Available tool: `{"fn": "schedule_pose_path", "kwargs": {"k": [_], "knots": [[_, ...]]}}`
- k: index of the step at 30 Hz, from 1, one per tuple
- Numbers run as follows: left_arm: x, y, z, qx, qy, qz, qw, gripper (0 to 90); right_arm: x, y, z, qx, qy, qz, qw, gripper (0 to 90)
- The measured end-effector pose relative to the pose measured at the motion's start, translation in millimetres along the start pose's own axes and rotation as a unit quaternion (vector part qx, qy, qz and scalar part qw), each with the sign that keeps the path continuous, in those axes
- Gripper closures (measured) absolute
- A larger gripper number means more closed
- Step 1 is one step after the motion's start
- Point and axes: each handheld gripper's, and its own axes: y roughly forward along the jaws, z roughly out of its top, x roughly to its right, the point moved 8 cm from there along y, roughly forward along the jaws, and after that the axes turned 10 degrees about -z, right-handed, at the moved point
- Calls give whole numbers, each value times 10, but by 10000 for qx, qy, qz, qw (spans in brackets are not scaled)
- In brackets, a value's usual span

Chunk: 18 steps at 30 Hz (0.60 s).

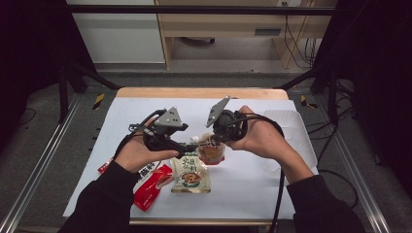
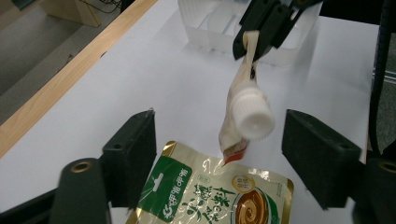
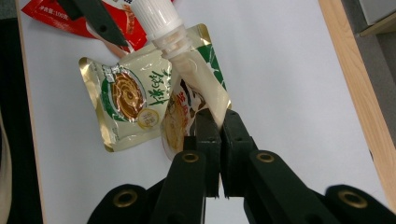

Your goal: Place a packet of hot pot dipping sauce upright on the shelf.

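- I see the bench [image 1: 252, 194] under a white sheet, its wooden edge running along the far side; the person's two forearms come in from the near side, one gripper in each hand.
- A clear plastic tray [image 2: 205, 28] stands on the sheet behind the raised pouch in the left gripper view; I cannot tell what is in it.
- Flat on the sheet lies the green-and-gold pouch [image 1: 190, 173], foil-edged with a green panel of white characters and a round picture of a brown dish. It lies near the front edge, below and between my two grippers.
- Beside it, towards the left forearm, lies a red packet [image 1: 151, 185], glossy with white lettering — part of it goes under the sleeve.
- The spouted pouch [image 1: 211, 150] is the one in the air: a soft cream-coloured bag with red and orange print, ending in a ribbed white screw cap [image 2: 252, 116]. It hangs above the green-and-gold pouch, clear of the sheet.
- My right gripper [image 3: 219, 123] has its jaws pressed together on the flat sealed end of the spouted pouch, opposite the cap.
- My left gripper [image 2: 217, 156] stands wide — in its own view the white cap sits between the two black jaws, nearer the right one, and I cannot tell whether either jaw touches it.
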Motion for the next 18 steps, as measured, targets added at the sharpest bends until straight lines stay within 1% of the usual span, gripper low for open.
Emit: {"fn": "schedule_pose_path", "kwargs": {"k": [3,4,5,6,7,8,9,10,11,12,13,14,15,16,17,18], "knots": [[-15,6,-29,-50,-22,15,10000,217,32,-18,-17,10,25,-6,10000,882],[-34,7,-54,-73,-78,33,9999,200,69,-38,-31,36,83,-28,10000,882],[-34,7,-54,-73,-78,33,9999,188,69,-38,-31,36,83,-28,10000,882],[-49,8,-78,-105,-119,52,9999,181,119,-62,-53,49,114,-63,9999,882],[-49,8,-78,-105,-119,52,9999,176,119,-62,-53,49,114,-63,9999,882],[-69,3,-101,-143,-136,85,9998,166,173,-85,-80,49,153,-103,9998,882],[-69,3,-101,-143,-136,85,9998,159,173,-85,-80,49,153,-103,9998,882],[-77,-1,-109,-97,-176,105,9997,153,228,-114,-107,52,209,-128,9997,882],[-82,-4,-120,-59,-197,117,9997,153,228,-114,-107,52,209,-128,9997,882],[-92,-8,-148,-14,-210,138,9997,147,290,-141,-131,79,218,-166,9996,882],[-92,-8,-148,-14,-210,138,9997,147,290,-141,-131,79,218,-166,9996,882],[-112,-24,-191,-11,-204,191,9996,146,345,-181,-157,82,276,-184,9994,882],[-112,-24,-191,-11,-204,191,9996,144,345,-181,-157,82,276,-184,9994,882],[-123,-31,-224,56,-240,208,9995,139,407,-226,-187,84,286,-215,9993,882],[-123,-31,-224,56,-240,208,9995,136,407,-226,-187,84,286,-215,9993,882],[-133,-36,-259,98,-252,221,9994,135,474,-276,-208,88,283,-239,9993,883]]}}
